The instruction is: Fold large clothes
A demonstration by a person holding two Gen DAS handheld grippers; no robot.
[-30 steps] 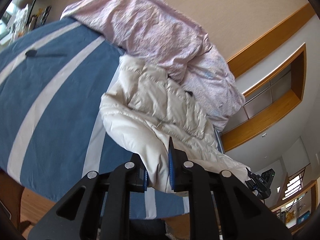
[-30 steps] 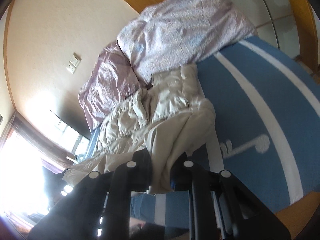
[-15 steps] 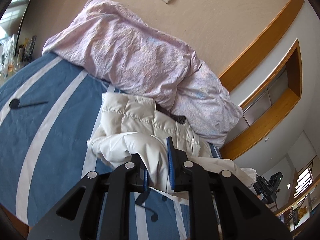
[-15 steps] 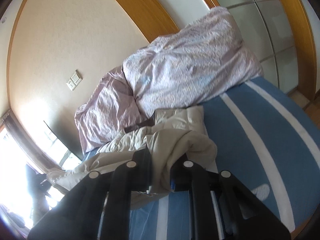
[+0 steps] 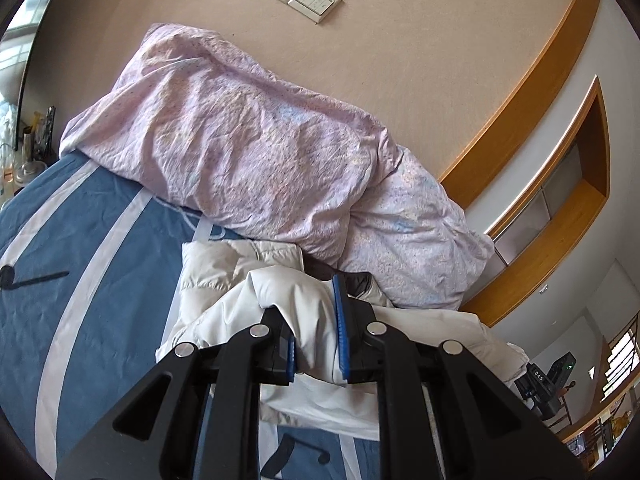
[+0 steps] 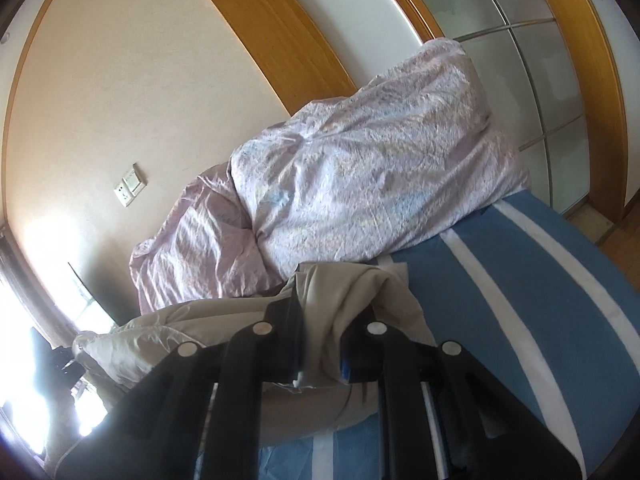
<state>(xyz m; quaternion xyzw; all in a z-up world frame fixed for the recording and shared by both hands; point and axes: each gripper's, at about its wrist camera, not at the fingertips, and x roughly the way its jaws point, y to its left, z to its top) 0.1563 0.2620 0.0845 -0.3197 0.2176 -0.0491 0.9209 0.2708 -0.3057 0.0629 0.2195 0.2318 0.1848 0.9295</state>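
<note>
A cream puffer jacket [image 5: 224, 280] lies bunched on the blue bed with white stripes [image 5: 92, 272], just in front of the pink duvet. My left gripper [image 5: 316, 344] is shut on a fold of the jacket. My right gripper [image 6: 320, 344] is shut on another fold of the same jacket [image 6: 192, 324], which trails off to the left. Both hold the cloth low over the bed, with the lifted edge doubled over toward the duvet.
A crumpled pink duvet [image 5: 256, 152] is piled against the beige wall at the bed's head, and also shows in the right wrist view [image 6: 360, 184]. Wooden-framed glass wardrobe doors [image 6: 552, 80] stand to the right. The blue sheet [image 6: 520, 304] extends right.
Both grippers have carried the jacket edge forward toward the duvet and lower, folding it over itself. Less of the spread jacket shows now.
</note>
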